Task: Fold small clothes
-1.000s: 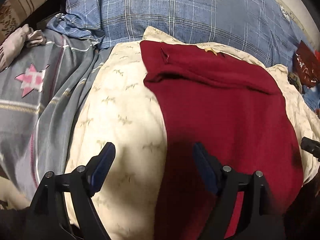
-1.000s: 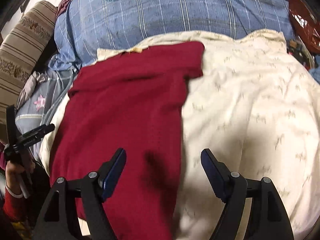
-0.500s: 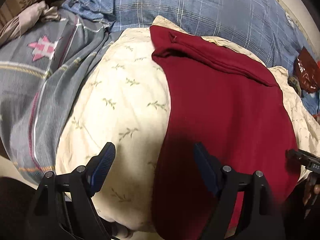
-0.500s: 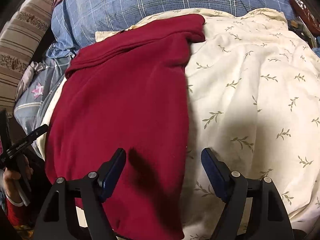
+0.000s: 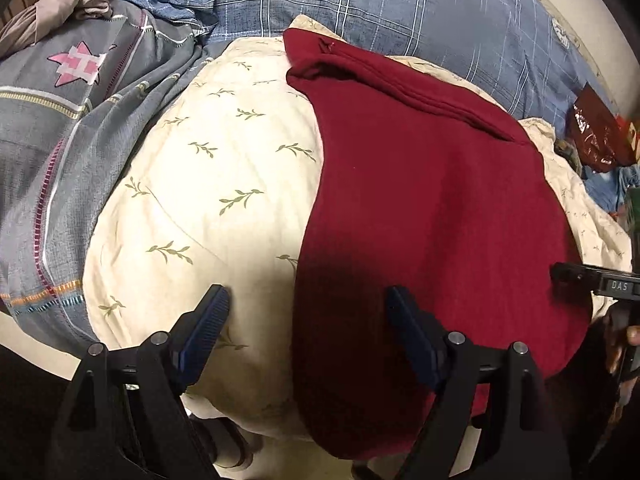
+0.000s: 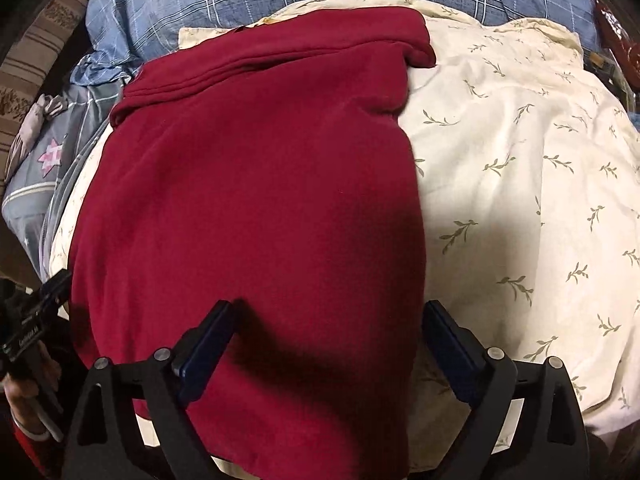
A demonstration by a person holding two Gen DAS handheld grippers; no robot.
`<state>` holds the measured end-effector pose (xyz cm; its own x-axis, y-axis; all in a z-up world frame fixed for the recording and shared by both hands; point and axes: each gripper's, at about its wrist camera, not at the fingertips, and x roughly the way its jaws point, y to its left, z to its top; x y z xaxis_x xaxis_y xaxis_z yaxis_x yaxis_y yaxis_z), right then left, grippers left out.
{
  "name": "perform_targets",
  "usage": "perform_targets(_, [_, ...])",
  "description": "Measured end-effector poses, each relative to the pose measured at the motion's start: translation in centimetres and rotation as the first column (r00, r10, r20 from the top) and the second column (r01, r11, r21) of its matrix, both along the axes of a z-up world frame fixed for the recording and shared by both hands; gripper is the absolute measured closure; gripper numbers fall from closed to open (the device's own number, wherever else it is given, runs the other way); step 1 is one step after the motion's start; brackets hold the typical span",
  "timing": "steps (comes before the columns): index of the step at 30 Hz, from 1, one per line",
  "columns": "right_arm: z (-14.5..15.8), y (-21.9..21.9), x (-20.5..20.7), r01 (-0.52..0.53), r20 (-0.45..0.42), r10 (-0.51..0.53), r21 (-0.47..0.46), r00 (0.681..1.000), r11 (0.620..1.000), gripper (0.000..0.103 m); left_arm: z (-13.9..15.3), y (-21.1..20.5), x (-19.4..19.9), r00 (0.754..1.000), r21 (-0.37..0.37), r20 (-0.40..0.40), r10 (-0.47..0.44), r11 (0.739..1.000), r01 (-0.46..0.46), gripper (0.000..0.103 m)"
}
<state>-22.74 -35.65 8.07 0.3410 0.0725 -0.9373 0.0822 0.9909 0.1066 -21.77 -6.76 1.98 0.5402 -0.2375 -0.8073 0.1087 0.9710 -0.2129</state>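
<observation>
Meanwhile, the left gripper (image 5: 306,308), jaws spread and empty, hovers over the near left edge of a red garment (image 5: 432,208) lying lengthwise, near to far, on a leaf-print quilt (image 5: 200,184); the right gripper (image 6: 330,322), equally spread, straddles its near right edge.

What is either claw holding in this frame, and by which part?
Nothing is held. The left claw and right claw are both open above the red garment, which lies loose on the cream quilt.
</observation>
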Motion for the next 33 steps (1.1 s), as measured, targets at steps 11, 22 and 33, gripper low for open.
perform_targets(11, [0.1,0.1,0.6,-0.002,-0.022,0.004,0.054,1.000,0.999,0.006,0.0,-1.3,0.0,0.999,0.012,0.020,-0.026,1.000,0.026,0.019])
perform_targets(22, [0.3,-0.6,0.2,-0.003,-0.003,0.003,0.090,1.000,0.996,0.005,0.1,-1.7,0.0,1.000,0.005,-0.003,-0.012,1.000,0.012,0.017])
perform_targets(33, [0.5,-1.0,0.0,-0.004,0.005,0.003,0.120,1.000,0.993,0.006,0.2,-1.3,0.1,1.000,-0.045,-0.018,-0.025,0.999,0.024,0.015])
